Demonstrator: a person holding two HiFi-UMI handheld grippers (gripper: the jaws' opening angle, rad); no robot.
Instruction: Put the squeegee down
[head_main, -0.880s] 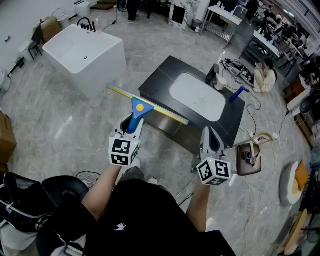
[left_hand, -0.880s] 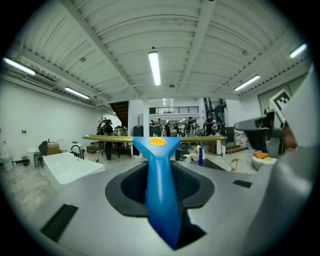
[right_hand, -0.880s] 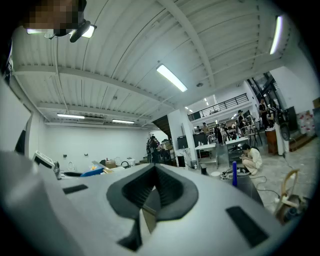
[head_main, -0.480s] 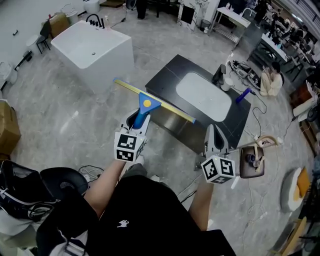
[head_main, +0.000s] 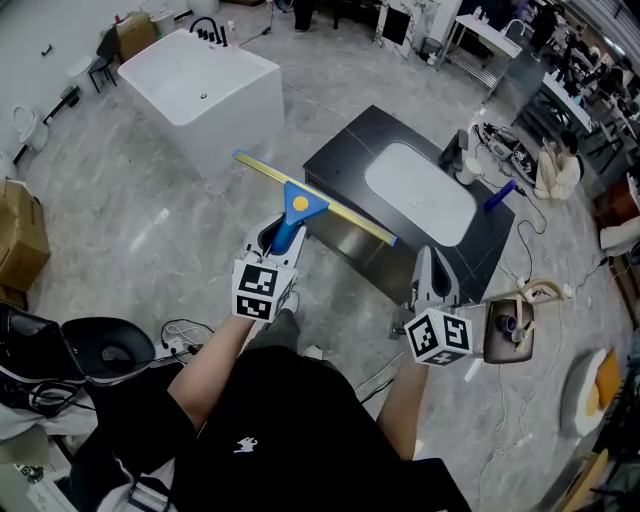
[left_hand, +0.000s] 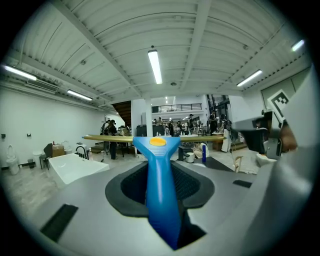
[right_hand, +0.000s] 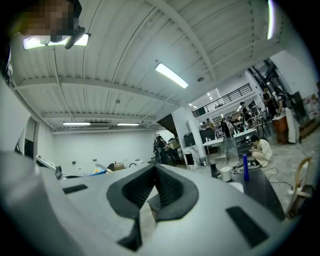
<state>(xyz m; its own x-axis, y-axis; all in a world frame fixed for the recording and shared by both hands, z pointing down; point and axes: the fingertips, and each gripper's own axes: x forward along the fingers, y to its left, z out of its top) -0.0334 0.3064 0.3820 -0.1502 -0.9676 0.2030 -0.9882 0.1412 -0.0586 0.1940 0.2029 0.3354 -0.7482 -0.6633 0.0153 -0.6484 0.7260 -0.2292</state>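
A squeegee (head_main: 291, 222) with a blue handle and a long yellow blade is held out level in the air by my left gripper (head_main: 274, 243), shut on the handle. In the left gripper view the handle (left_hand: 159, 185) runs between the pads and the blade (left_hand: 105, 138) lies crosswise ahead. In the head view the blade hangs in front of the near left corner of the black counter (head_main: 340, 160). My right gripper (head_main: 428, 272) is to the right, by the counter's front edge. Its jaws (right_hand: 156, 172) are shut with nothing between them.
The counter holds a white basin (head_main: 420, 195), a cup (head_main: 467, 168) and a blue bottle (head_main: 500, 195). A white bathtub (head_main: 200, 85) stands at the back left. A cardboard box (head_main: 20, 240) and a black chair (head_main: 110, 350) are to the left; cables and a small stand (head_main: 508, 330) lie at right.
The view has shifted a little towards the counter and tub. The squeegee stays in the left gripper's grip, and both grippers keep about the same pose.
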